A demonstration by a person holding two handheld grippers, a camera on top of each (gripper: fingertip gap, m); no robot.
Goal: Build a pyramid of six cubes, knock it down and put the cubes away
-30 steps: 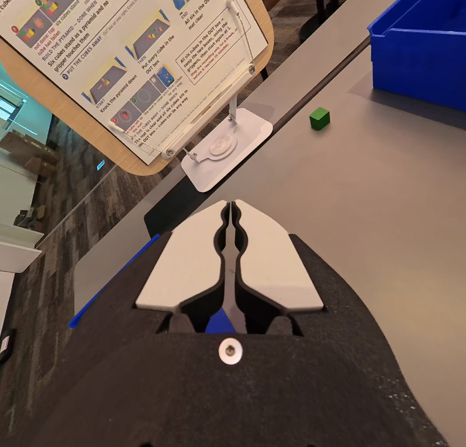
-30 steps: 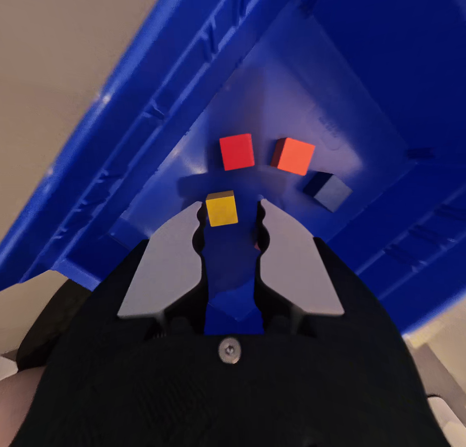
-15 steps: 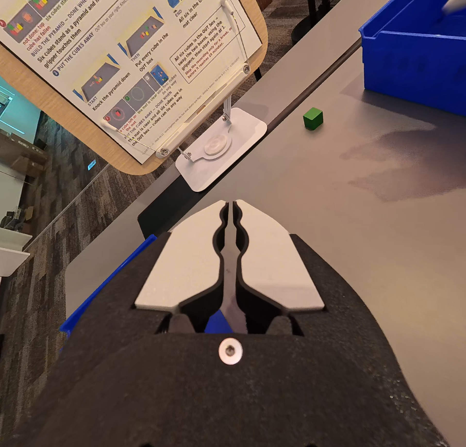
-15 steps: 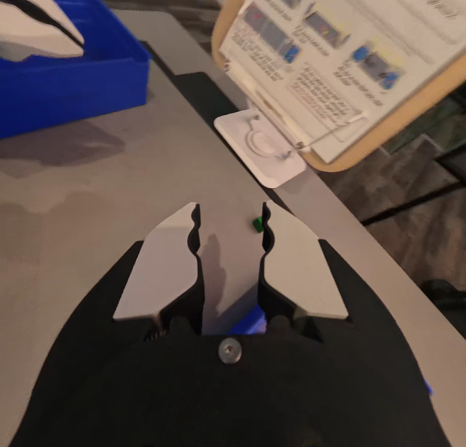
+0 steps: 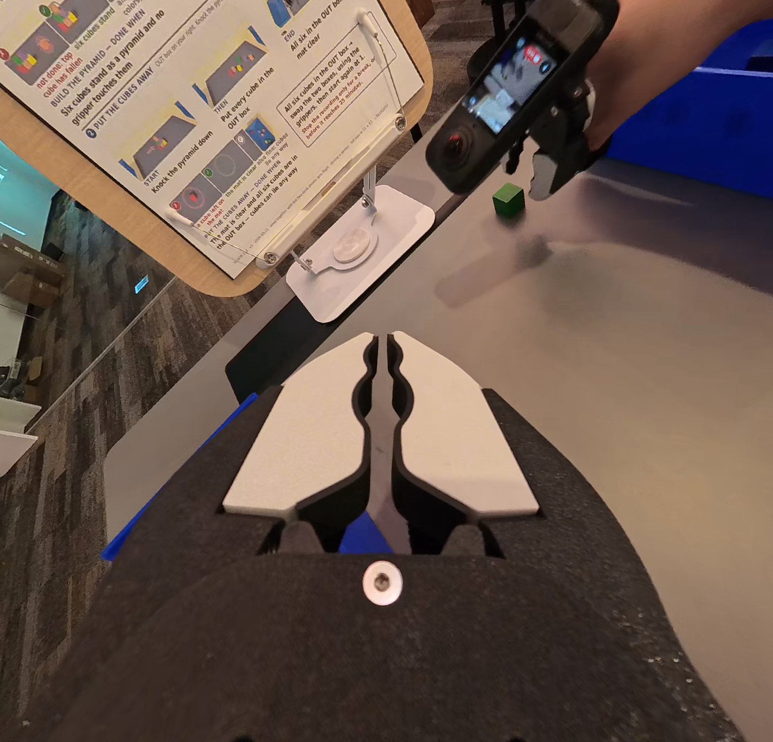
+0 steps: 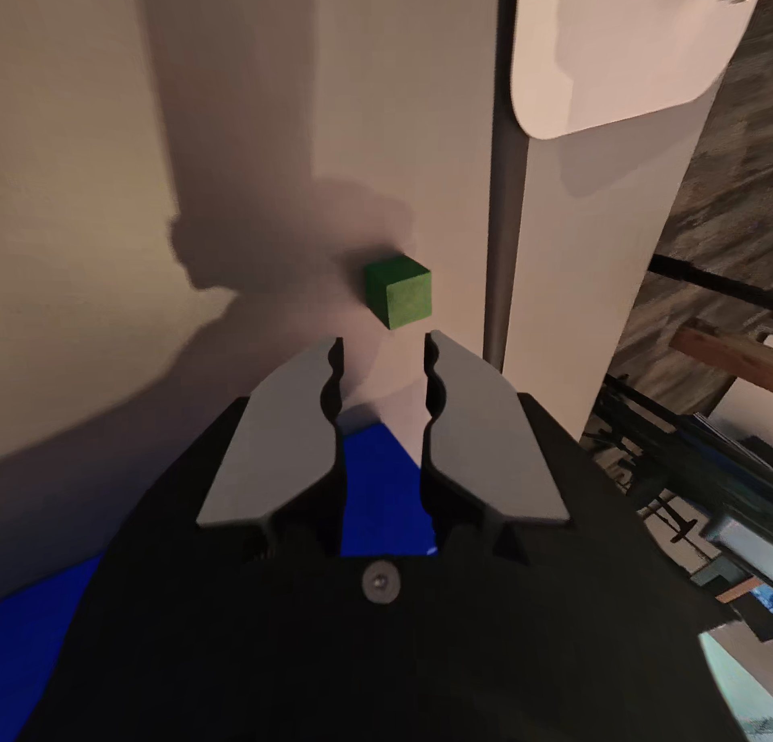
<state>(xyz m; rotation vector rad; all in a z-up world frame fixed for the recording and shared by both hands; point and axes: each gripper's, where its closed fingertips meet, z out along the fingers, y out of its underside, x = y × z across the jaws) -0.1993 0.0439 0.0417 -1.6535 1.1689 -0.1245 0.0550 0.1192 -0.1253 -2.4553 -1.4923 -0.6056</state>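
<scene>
A green cube (image 6: 399, 291) lies alone on the grey mat near its far edge; it also shows in the left wrist view (image 5: 508, 200). My right gripper (image 6: 384, 342) is open and empty, hovering just short of the cube, which sits slightly right of the gap between its tips. In the left wrist view the right gripper (image 5: 539, 178) hangs beside the cube, held by a hand. My left gripper (image 5: 382, 337) is shut and empty, low over the mat, far from the cube. The other cubes are out of sight.
A blue bin (image 5: 711, 136) stands at the mat's right behind the hand. An instruction board (image 5: 200, 107) on a white stand base (image 5: 368, 253) sits past the mat's far edge; the base also shows in the right wrist view (image 6: 606, 52). Another blue bin's edge (image 5: 175, 479) shows under my left gripper. The grippers' ends are close to 30 cm from one another.
My right gripper left the blue bin with several cubes, swung across the mat and came down close to the green cube, still open. My left gripper stayed shut and shifted slightly.
</scene>
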